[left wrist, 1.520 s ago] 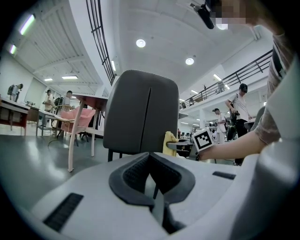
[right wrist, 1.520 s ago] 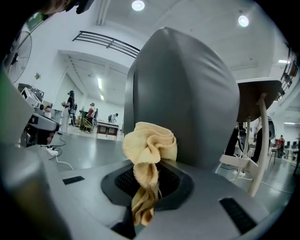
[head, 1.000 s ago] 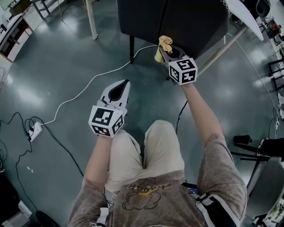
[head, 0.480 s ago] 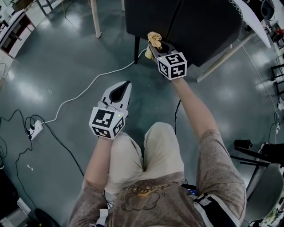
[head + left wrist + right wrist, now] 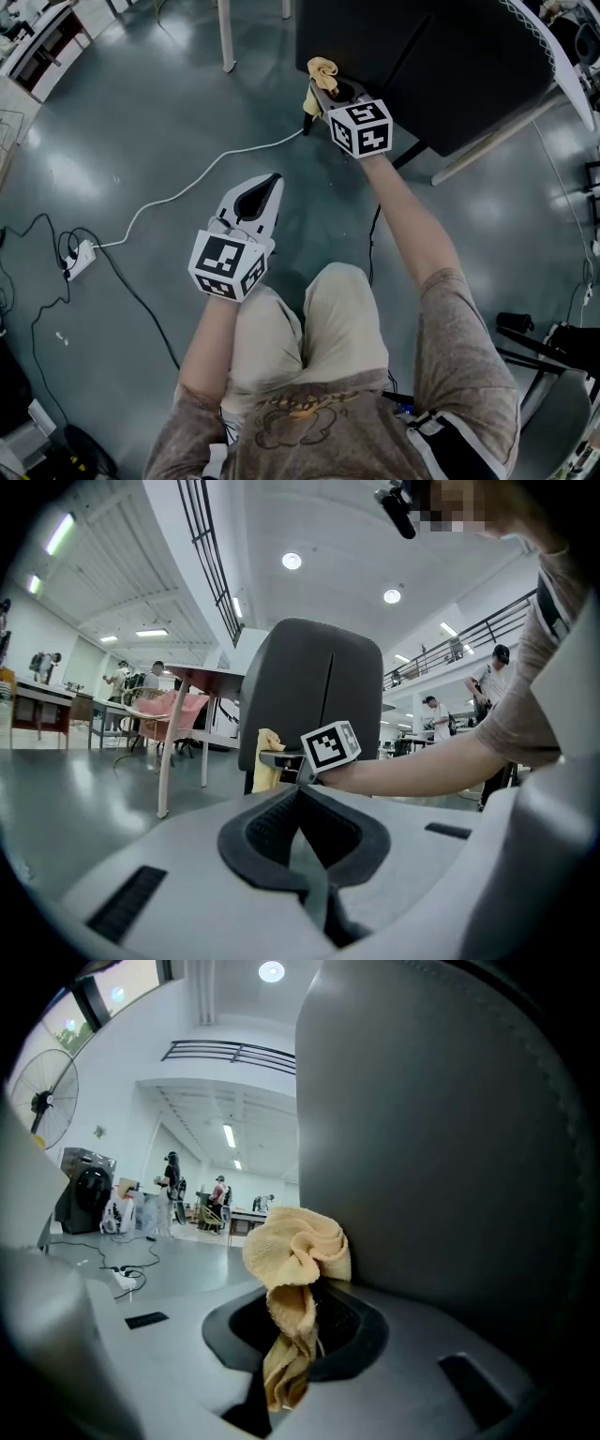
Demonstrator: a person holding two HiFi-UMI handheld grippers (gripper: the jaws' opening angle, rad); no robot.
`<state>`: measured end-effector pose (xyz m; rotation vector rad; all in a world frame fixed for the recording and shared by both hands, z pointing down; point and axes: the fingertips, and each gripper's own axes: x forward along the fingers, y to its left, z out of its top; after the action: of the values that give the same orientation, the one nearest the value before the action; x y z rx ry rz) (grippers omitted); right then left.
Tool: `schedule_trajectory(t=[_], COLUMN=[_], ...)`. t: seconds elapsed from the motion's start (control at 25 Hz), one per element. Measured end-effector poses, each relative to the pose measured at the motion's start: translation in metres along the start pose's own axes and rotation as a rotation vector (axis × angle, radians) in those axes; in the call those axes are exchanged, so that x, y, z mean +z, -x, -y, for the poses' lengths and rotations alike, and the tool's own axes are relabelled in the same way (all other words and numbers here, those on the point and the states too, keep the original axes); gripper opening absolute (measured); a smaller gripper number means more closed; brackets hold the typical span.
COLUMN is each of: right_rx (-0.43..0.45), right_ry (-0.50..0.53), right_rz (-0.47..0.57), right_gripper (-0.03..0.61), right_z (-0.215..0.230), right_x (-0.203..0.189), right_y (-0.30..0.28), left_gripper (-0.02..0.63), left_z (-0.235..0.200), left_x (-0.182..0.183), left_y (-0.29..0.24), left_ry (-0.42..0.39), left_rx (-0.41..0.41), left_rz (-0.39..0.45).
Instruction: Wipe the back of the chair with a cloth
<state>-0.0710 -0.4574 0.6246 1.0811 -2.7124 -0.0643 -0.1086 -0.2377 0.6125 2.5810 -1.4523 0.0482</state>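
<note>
While the right tongs are clenched on a crumpled yellow cloth, the bunch sits at the left edge of the dark chair back, touching it or just beside it; I cannot tell which. The left tongs hang low near the person's thigh, jaws pressed together with nothing between them.

The main risk, as I judge it, is losing the cloth. Only a narrow tail is pinched and most of it is balled beyond the jaws, so dragging it across the chair could pull it loose. This close to the edge, a stroke could also slip off the back. If the bunch folds aside, the hard tips could scrape the surface. A white cable on the floor could catch a foot.
</note>
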Motion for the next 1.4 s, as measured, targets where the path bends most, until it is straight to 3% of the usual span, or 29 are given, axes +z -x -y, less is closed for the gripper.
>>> schedule_trajectory(t=[0.28, 0.6, 1.4], right_rx=[0.031, 0.046, -0.02], right_ry=[0.009, 0.011, -0.014], right_rz=[-0.007, 0.011, 0.102], right_gripper=[0.069, 0.069, 0.069], right_z=[-0.015, -0.028, -0.014], right_x=[0.007, 0.014, 0.007], right_y=[-0.025, -0.015, 0.133], left_gripper=[0.005, 0.005, 0.005], left_z=[-0.013, -0.015, 0.014], left_x=[0.001, 0.005, 0.007], left_y=[0.008, 0.012, 0.01], left_ry=[0.023, 0.016, -0.007], left_rx=[0.032, 0.041, 0.015], left_rz=[0.008, 0.013, 0.021])
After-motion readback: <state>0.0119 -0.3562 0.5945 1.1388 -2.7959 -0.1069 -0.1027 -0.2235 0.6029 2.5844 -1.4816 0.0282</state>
